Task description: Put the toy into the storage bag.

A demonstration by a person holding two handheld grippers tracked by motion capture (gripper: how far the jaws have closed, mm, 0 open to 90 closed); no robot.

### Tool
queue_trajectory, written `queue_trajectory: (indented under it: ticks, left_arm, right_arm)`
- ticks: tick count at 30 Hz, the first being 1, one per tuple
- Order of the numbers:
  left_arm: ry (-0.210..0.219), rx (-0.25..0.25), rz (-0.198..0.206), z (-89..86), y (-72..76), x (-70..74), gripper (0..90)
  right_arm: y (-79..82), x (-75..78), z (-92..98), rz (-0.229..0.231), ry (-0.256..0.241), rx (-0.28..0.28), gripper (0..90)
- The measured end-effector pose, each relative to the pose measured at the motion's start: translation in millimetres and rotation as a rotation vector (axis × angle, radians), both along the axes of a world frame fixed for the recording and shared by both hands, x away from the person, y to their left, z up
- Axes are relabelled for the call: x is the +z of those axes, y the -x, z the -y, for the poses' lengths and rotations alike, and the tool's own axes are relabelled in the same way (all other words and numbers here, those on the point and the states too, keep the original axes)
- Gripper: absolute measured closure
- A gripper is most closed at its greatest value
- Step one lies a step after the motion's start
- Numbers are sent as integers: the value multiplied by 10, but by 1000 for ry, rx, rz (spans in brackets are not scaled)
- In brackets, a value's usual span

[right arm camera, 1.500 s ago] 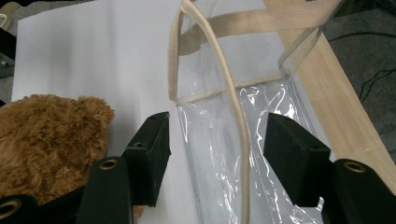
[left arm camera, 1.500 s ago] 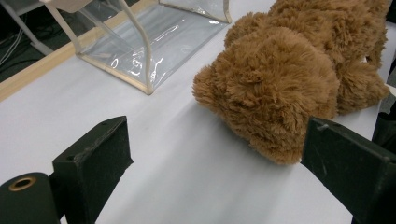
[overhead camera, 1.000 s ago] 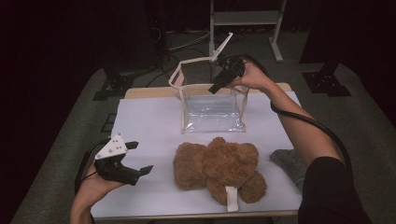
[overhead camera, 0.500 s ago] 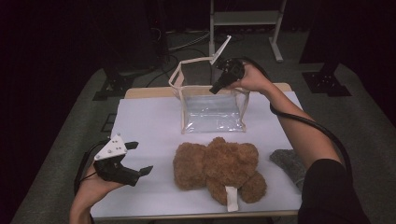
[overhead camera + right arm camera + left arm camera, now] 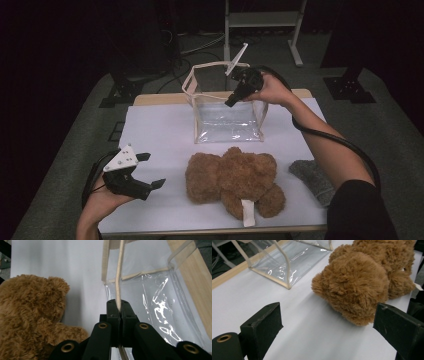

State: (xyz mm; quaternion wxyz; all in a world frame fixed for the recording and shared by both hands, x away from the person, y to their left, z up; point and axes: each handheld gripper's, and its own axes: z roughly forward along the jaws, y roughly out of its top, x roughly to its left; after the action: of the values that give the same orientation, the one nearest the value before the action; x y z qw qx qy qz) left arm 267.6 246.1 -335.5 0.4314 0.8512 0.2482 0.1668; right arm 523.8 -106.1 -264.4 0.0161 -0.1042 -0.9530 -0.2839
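White-covered bench (image 5: 160, 130) in a dark room, right gripper (image 5: 231, 102) fingers pinching the clear bag (image 5: 227, 122) rim, left gripper (image 5: 150, 170) fingers wide beside the teddy bear (image 5: 232, 177), grey cloth (image 5: 310, 177) partly hidden by a sleeve.

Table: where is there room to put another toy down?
The biggest bare patch of the table is left of the bag, above the left gripper. A smaller strip lies right of the bag, above the grey cloth. The middle front is crowded by the teddy.
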Motion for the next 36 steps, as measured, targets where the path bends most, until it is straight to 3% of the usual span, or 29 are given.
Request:
queue_trajectory:
  ticks: [15, 26, 36]
  left_arm:
    - [5, -3, 7, -13, 17, 22, 72]
    - [1, -6, 5, -7, 17, 24, 72]
    - [-2, -7, 7, 5, 23, 22, 72]
  right_arm:
    - [343, 12, -25, -26, 2, 42, 871]
    - [484, 10, 61, -44, -12, 68, 871]
    - [611, 10, -11, -48, -4, 111, 871]
